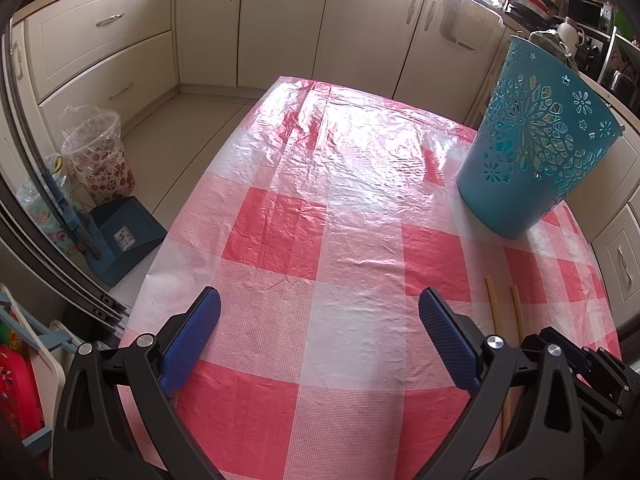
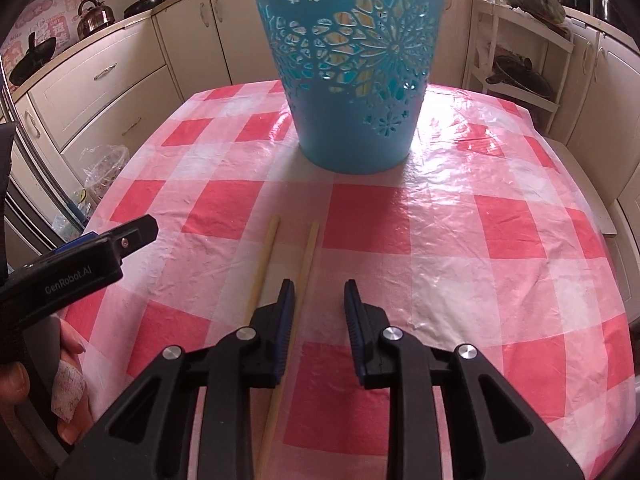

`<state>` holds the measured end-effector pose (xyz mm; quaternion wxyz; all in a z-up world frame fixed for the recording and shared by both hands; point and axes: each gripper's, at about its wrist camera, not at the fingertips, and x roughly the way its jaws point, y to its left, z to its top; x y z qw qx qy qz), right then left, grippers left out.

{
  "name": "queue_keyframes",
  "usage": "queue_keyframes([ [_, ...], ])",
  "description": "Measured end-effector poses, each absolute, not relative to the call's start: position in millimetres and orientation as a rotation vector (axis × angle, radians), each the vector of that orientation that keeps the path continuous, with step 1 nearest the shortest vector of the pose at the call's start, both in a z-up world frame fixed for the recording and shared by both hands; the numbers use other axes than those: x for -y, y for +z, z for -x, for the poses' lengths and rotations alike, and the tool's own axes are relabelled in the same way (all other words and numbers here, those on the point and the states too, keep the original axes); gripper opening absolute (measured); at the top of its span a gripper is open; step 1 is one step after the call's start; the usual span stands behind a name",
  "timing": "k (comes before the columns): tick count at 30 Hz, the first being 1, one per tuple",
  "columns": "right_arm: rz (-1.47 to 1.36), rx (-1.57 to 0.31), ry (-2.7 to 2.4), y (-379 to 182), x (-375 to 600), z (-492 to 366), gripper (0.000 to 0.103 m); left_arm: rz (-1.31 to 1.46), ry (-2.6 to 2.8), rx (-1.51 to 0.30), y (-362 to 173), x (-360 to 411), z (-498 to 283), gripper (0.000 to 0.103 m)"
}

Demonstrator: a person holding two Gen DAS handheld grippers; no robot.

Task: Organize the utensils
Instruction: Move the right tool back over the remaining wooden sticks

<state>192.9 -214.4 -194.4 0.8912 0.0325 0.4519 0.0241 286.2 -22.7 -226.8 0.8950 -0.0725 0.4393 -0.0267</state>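
Note:
Two pale wooden chopsticks lie side by side on the red-and-white checked tablecloth, pointing toward a teal cut-out plastic basket standing upright at the far middle. My right gripper is open and empty just above the cloth; its left finger overlaps the right chopstick. My left gripper is open wide and empty over the table's left part. In the left wrist view the chopsticks lie to its right and the basket stands at the far right. The left gripper also shows in the right wrist view.
Cream kitchen cabinets surround the table. On the floor at left stand a floral bin with a plastic liner and a blue dustpan. A white rack with pans stands behind the table at right.

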Motion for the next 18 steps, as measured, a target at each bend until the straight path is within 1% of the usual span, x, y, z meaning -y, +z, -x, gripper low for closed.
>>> queue_keyframes([
  [3,-0.078,-0.939,0.032,-193,226,-180,0.022,0.150,-0.055,-0.910,-227,23,-286,0.095],
  [4,-0.080,-0.949,0.017,-194,231,-175,0.014,0.151,-0.056,-0.910,-227,23,-286,0.095],
  [5,-0.086,-0.944,0.009,-194,236,-170,0.012,0.150,-0.055,-0.910,-227,23,-286,0.095],
  [7,-0.111,-0.946,0.001,-194,245,-160,0.012,0.150,-0.056,-0.910,-227,23,-286,0.095],
  [10,-0.152,-0.954,0.010,-193,253,-153,0.012,0.148,-0.055,-0.911,-227,23,-286,0.095],
  [14,-0.197,-0.944,0.026,-189,255,-155,0.024,0.145,-0.054,-0.913,-227,22,-286,0.095],
  [18,-0.173,-0.973,0.012,-190,251,-159,0.024,0.143,-0.053,-0.913,-227,23,-286,0.095],
])
